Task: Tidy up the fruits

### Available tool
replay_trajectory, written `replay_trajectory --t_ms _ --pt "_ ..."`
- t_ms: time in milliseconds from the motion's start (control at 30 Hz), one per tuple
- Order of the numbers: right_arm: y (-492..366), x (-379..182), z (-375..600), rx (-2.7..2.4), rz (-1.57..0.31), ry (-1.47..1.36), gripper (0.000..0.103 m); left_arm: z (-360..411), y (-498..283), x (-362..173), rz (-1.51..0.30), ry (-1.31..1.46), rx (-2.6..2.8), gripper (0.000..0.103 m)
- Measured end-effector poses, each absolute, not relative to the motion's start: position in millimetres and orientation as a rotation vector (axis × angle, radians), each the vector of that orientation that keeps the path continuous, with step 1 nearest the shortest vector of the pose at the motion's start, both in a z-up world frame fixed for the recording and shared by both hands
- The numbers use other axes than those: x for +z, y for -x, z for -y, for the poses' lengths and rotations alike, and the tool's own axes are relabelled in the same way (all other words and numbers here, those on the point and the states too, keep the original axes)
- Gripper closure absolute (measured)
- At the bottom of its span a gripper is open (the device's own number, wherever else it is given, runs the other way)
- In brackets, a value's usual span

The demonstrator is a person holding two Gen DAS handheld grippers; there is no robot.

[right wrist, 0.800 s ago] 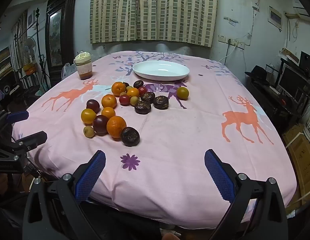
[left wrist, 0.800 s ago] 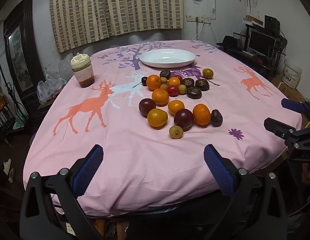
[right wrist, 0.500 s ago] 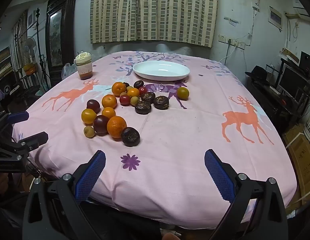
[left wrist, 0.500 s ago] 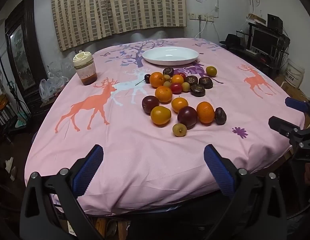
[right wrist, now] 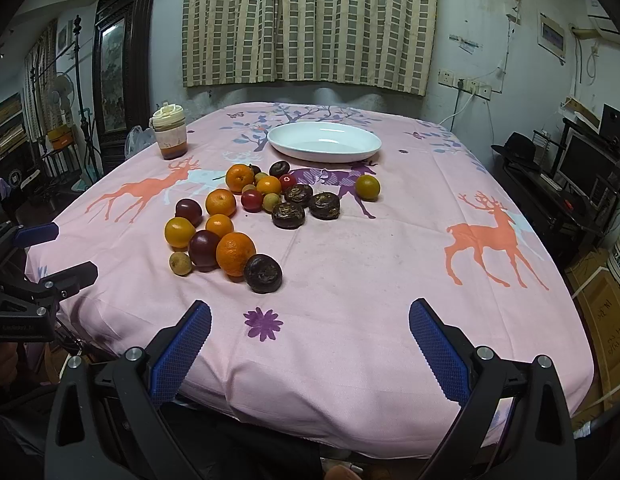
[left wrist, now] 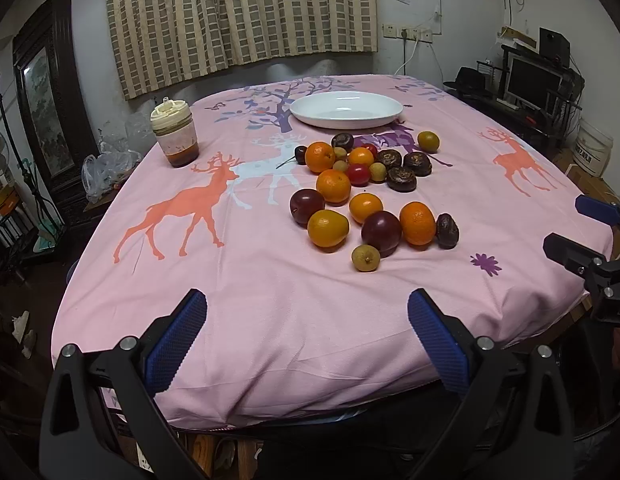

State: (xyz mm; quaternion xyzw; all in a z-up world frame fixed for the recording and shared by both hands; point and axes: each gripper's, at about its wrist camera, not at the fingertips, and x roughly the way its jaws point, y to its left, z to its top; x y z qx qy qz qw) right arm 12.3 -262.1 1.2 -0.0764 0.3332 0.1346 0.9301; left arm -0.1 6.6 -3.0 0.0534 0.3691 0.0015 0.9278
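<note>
A loose pile of fruit lies on the pink deer-print tablecloth (left wrist: 270,300): oranges (left wrist: 333,186), dark plums (left wrist: 381,232), brown water chestnuts (left wrist: 401,178), small longans (left wrist: 365,258) and red cherry tomatoes (left wrist: 358,174). The pile also shows in the right wrist view (right wrist: 235,253). An empty white oval plate (left wrist: 345,109) (right wrist: 324,141) sits behind the fruit. My left gripper (left wrist: 308,336) is open and empty over the near table edge. My right gripper (right wrist: 310,340) is open and empty at the near edge, right of the fruit.
A lidded jar (left wrist: 174,136) (right wrist: 170,136) with brown contents stands at the back left of the table. A lone yellow-green fruit (right wrist: 367,187) lies right of the pile. Cabinets, a monitor (left wrist: 531,80) and boxes surround the table.
The left gripper has moved slightly closer to the table, so the fruit looks a little larger and nearer. The right gripper has barely moved. Nothing was picked up.
</note>
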Motion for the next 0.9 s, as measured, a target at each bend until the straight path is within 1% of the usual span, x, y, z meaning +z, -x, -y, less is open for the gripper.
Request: replay_trajectory --t_ms 900 --pt "-9.8 1.5 256.1 0.284 -0.678 0.164 0.004 -6.0 0.7 -2.0 -0.755 -0.111 0.002 0.004"
